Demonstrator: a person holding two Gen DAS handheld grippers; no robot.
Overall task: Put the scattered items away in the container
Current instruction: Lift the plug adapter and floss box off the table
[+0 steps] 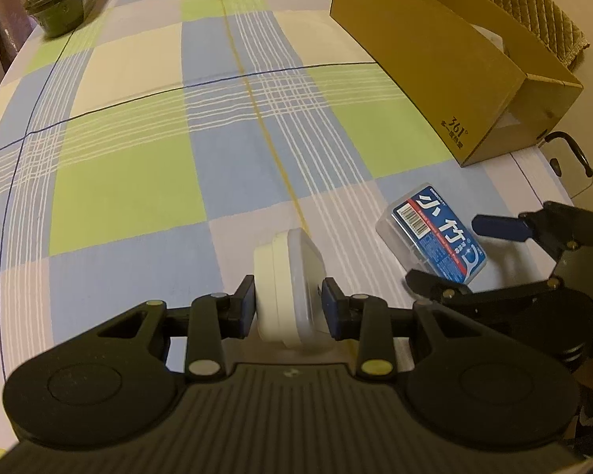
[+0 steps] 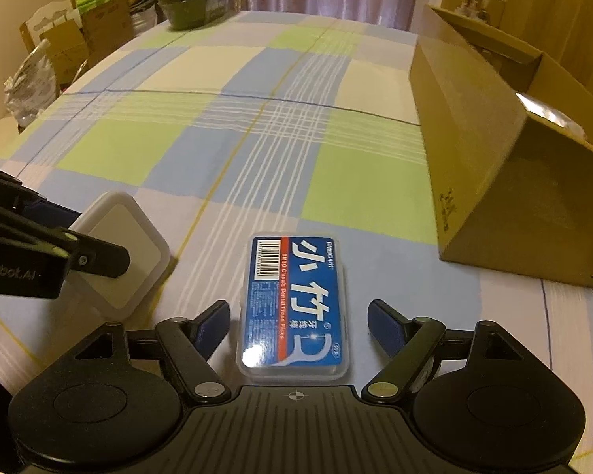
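"BMBO Classic Dental Floss Picks" is read on the blue floss box (image 2: 294,308), which lies flat near the table's (image 2: 225,126) right edge, between the spread right tongs (image 2: 298,322), untouched. "361°" is printed on the cardboard container (image 1: 435,59) at the right edge, seen only from the left wrist. The white case (image 1: 288,288) is pinched on edge by the left tongs (image 1: 288,306). The table's middle lies open.

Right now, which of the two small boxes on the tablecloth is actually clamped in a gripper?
The white square box, pinched on edge by the left gripper. The blue-labelled floss pick box lies flat, untouched between the right gripper's open fingers.
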